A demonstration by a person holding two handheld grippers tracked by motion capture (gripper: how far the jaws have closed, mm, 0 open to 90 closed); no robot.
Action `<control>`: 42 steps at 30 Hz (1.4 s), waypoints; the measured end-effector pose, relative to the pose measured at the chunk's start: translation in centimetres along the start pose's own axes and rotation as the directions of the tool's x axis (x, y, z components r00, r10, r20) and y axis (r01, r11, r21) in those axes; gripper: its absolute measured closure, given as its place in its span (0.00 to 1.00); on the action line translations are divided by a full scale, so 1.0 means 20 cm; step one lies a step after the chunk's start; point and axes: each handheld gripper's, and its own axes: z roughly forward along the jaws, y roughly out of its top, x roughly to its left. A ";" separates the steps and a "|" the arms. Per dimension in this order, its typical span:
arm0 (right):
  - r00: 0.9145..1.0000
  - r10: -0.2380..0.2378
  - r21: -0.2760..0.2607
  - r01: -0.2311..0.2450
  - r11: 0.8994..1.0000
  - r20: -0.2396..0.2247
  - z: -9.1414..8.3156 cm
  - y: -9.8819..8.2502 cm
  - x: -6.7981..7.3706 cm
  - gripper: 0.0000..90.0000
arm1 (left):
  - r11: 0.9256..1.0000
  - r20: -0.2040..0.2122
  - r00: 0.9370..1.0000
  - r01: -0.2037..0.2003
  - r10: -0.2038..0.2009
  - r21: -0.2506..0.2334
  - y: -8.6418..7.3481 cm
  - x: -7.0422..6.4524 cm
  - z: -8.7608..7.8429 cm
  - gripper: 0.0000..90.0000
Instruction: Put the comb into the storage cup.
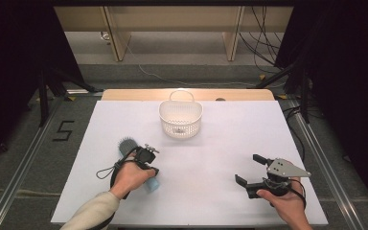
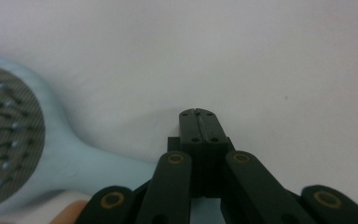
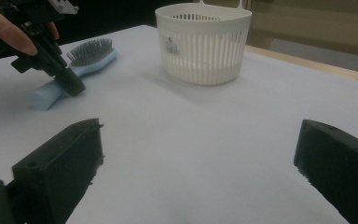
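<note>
Hairbrush (image 1: 127, 145): lower left on tabletop (image 1: 220, 143), ungrasped. Basket (image 1: 180, 119): empty. Left hand-held gripper (image 2: 199, 113) pressed together beside the handle; right hand-held gripper (image 1: 249, 174) spread.

Lab-style recording bay, not home. My worktable (image 1: 206, 201) covered in plain white sheet, wooden edge at far side. Black curtains (image 1: 9, 57) hang both sides. Grey floor carries metal rails (image 1: 24, 167), taped number five (image 1: 63, 130), loose cables (image 1: 263, 43) (tripod legs too, far corners). Bare wooden bench frame (image 1: 120, 33) behind.
</note>
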 end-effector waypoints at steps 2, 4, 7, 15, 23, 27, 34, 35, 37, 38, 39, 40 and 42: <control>1.000 0.000 0.000 0.000 1.000 0.001 0.00 0.00 0.00 0.02 | 1.000 -0.001 1.000 -0.001 0.002 0.011 -0.03 0.01 -0.02 1.00; 1.000 0.000 0.000 0.000 1.000 0.001 0.00 0.00 0.00 0.02 | 1.000 -0.002 1.000 -0.003 0.003 0.018 -0.06 0.02 -0.03 1.00; 1.000 0.001 0.000 -0.001 1.000 0.002 0.00 0.00 0.00 0.02 | 1.000 -0.004 1.000 0.000 0.000 0.030 -0.10 0.05 -0.06 1.00; 1.000 -0.002 -0.002 0.002 1.000 0.002 0.00 0.00 0.00 0.02 | 0.998 -0.030 0.999 0.016 -0.015 0.053 -0.20 0.13 -0.13 1.00; 1.000 -0.001 0.000 0.001 1.000 0.001 0.00 0.00 0.00 0.03 | 0.996 -0.047 0.997 0.057 -0.054 0.062 -0.28 0.20 -0.17 1.00; 1.000 -0.001 0.001 0.001 1.000 -0.001 0.00 0.00 0.00 0.03 | 0.995 -0.065 0.996 0.065 -0.061 0.074 -0.30 0.23 -0.19 1.00; 1.000 -0.002 -0.003 0.002 1.000 -0.002 0.00 0.00 0.00 0.03 | 0.993 -0.095 0.993 0.082 -0.074 0.082 -0.31 0.26 -0.21 1.00; 1.000 -0.002 -0.003 0.002 1.000 -0.002 0.00 0.00 0.00 0.03 | 0.993 -0.098 0.993 0.078 -0.070 0.084 -0.31 0.27 -0.21 1.00; 1.000 -0.002 -0.003 0.002 1.000 -0.003 0.00 0.00 0.00 0.03 | 0.993 -0.107 0.992 0.080 -0.071 0.084 -0.32 0.28 -0.21 1.00; 1.000 -0.001 -0.004 0.001 1.000 -0.003 0.00 0.00 0.00 0.03 | 0.993 -0.110 0.991 0.090 -0.081 0.080 -0.32 0.28 -0.21 1.00; 1.000 -0.001 -0.004 0.001 1.000 -0.003 0.00 0.00 0.00 0.03 | 0.993 -0.117 0.990 0.084 -0.074 0.082 -0.32 0.28 -0.21 1.00; 1.000 -0.002 -0.001 0.002 1.000 -0.003 0.00 0.00 0.00 0.03 | 0.993 -0.119 0.990 0.080 -0.070 0.086 -0.32 0.29 -0.22 1.00; 1.000 -0.002 -0.002 0.002 1.000 -0.003 0.00 0.00 0.00 0.03 | 0.993 -0.120 0.990 0.086 -0.075 0.081 -0.32 0.29 -0.22 1.00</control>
